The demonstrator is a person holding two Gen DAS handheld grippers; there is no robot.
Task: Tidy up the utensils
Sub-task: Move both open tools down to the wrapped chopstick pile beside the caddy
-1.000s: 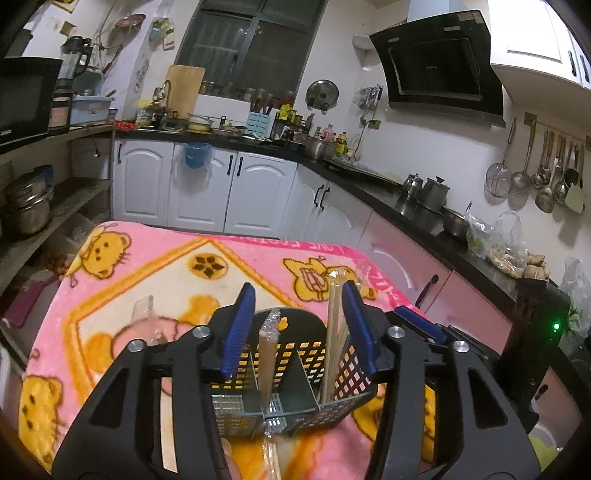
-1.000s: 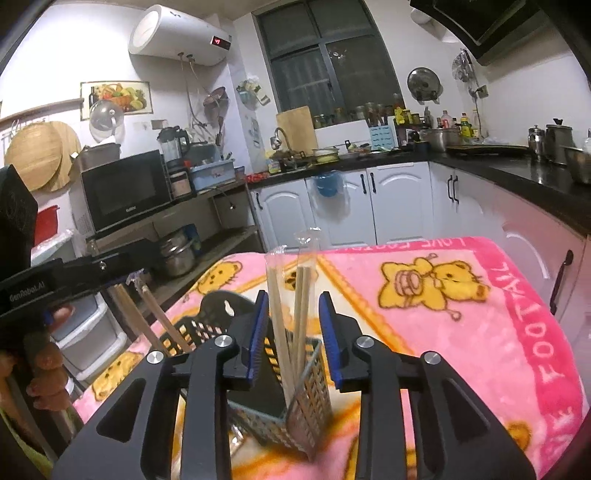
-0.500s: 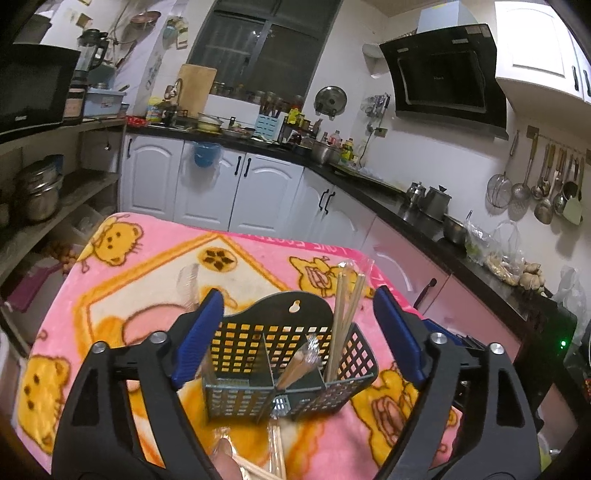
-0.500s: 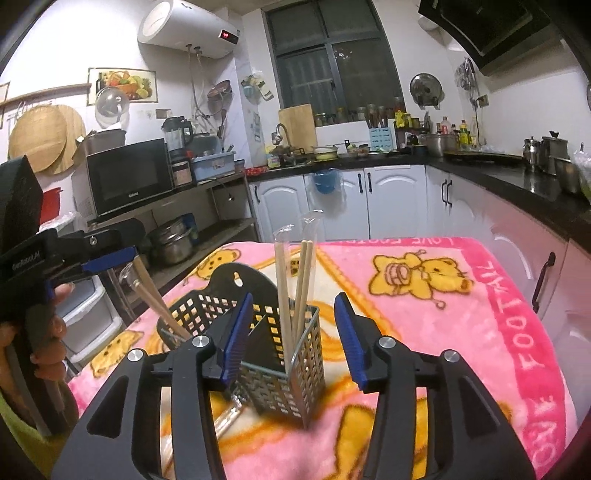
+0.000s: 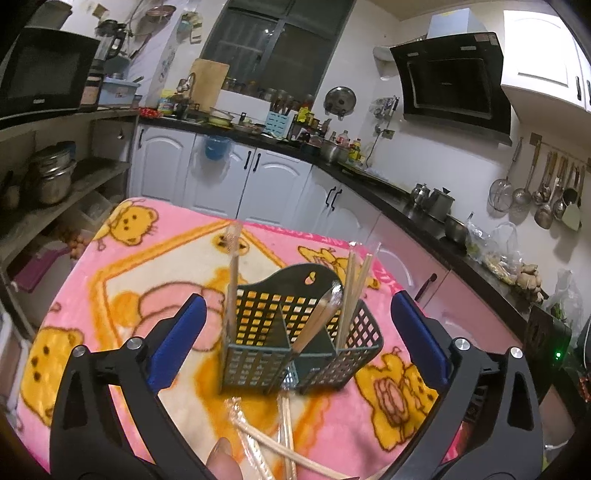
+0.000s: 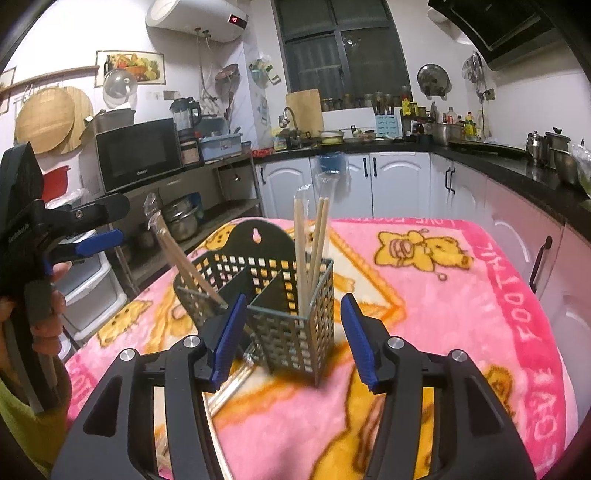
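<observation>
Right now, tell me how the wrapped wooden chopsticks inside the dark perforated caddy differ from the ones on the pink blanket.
The wrapped wooden chopsticks inside the dark perforated caddy stand nearly upright, sorted into compartments of the caddy. The ones on the pink blanket lie flat, crossed, in front of it. Both sets look alike.

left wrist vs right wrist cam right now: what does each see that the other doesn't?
Left wrist only: wrapped chopsticks loose on the blanket in front of the holder, and ladles hung on the wall.

Right wrist only: the left gripper from the side in a hand, and the water heater.

Both: the perforated utensil holder with chopsticks standing in it, on the pink bear blanket. Both grippers' jaws are opening, clear of the holder.
</observation>
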